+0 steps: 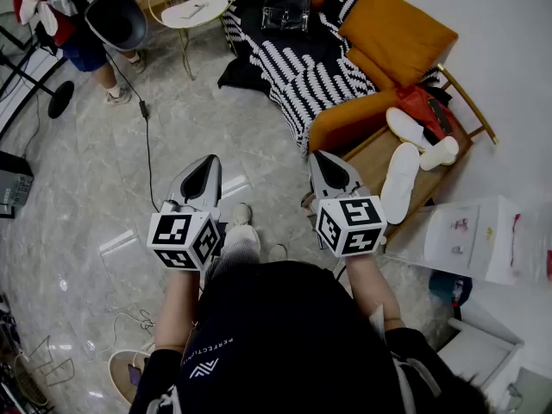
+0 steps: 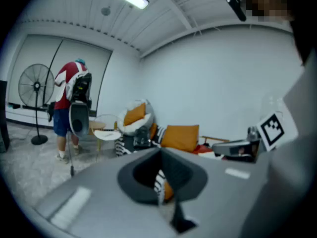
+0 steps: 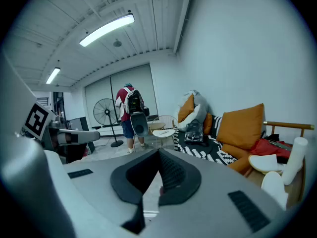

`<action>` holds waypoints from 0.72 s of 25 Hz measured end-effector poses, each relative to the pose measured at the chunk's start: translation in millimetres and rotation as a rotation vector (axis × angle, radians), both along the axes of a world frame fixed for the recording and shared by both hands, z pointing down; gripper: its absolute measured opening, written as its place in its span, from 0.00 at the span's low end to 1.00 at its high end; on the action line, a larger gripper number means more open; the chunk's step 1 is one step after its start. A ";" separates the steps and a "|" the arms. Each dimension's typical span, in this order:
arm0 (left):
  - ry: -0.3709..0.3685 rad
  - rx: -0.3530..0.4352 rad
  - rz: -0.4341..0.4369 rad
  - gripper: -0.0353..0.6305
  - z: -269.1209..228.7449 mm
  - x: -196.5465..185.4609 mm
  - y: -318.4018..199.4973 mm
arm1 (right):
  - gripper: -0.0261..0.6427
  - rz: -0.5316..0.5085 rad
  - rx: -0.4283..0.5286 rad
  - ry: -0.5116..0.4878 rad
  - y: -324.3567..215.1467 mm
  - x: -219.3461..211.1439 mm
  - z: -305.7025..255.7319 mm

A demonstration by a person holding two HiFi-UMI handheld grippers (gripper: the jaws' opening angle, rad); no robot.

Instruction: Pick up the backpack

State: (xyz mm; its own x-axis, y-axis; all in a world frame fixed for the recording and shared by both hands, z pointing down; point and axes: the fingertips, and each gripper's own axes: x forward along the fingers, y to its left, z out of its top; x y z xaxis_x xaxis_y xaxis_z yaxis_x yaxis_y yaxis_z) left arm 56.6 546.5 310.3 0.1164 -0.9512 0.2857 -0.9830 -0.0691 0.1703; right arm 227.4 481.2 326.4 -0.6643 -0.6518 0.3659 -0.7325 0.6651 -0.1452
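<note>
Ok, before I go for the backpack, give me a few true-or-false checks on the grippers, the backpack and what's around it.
1. The jaws of the left gripper and the right gripper are shut with nothing between them. True.
2. The backpack hangs from the right gripper. False: it sits on the striped blanket, apart from both grippers.
3. An orange cushion lies beside the striped blanket. True.
4. Another person stands near the round table. True.
5. The white slippers lie on the floor under the round table. False: they lie on the wooden bench, on the far side of the blanket from the table.
</note>
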 end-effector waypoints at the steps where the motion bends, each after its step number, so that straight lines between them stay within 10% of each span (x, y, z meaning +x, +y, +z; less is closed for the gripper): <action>1: 0.005 -0.002 0.007 0.06 2.1 -1.7 -4.2 | 0.03 0.007 0.002 0.006 -3.7 -2.2 1.6; 18: 0.054 -0.051 0.024 0.06 23.8 -92.0 -74.5 | 0.03 0.060 -0.034 0.090 -75.3 -79.6 23.2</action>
State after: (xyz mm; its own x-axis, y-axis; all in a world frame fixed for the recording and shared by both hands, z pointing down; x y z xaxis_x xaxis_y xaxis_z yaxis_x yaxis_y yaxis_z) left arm -35.4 471.9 334.1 0.1552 -0.9322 0.3269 -0.9705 -0.0820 0.2267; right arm 147.7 405.9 349.6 -0.5878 -0.6758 0.4447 -0.7820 0.6154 -0.0984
